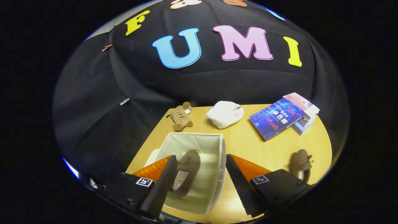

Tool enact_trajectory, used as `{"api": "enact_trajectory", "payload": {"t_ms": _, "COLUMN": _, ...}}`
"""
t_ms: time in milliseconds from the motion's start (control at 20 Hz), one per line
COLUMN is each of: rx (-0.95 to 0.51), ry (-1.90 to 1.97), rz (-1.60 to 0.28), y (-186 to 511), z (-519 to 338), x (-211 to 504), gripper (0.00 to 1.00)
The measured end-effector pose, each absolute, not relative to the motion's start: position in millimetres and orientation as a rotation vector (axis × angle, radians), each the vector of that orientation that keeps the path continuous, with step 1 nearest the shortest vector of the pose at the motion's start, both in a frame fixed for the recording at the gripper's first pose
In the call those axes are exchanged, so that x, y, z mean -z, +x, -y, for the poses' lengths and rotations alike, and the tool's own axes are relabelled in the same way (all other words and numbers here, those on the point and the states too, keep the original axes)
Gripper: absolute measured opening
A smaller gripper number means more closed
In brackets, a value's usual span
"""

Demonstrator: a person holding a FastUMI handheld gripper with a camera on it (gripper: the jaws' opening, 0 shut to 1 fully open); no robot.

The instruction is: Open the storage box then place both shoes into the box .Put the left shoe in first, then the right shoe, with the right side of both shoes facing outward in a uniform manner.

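Observation:
An open cream fabric storage box (214,146) stands on the wooden table, just ahead of my fingers. One brown shoe (186,171) lies inside it on its side, close to my left finger (161,183). The other brown shoe (301,163) rests on the table to the right of the box, partly behind my right finger (245,183). My gripper (202,177) hovers above the box and is open. Nothing is pressed between the fingers; the shoe in the box lies below the gap.
At the back of the table (248,146) lie a brown plush toy (181,117), a white cap-like cloth (225,113) and a blue book (276,119) leaning on a small white box (306,119). The table's left edge runs close beside the storage box.

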State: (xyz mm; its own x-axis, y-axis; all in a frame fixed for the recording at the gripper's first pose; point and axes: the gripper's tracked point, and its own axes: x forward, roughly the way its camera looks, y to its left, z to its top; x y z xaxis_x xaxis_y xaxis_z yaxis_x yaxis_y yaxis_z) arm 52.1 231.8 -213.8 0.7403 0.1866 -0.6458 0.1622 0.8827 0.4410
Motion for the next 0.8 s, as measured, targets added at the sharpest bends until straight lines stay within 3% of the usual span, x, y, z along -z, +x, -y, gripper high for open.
{"api": "enact_trajectory", "payload": {"t_ms": 800, "rx": 0.263, "ry": 0.365, "rz": -0.928, "y": -100.4, "z": 7.5, "x": 340.2, "gripper": 0.99}}
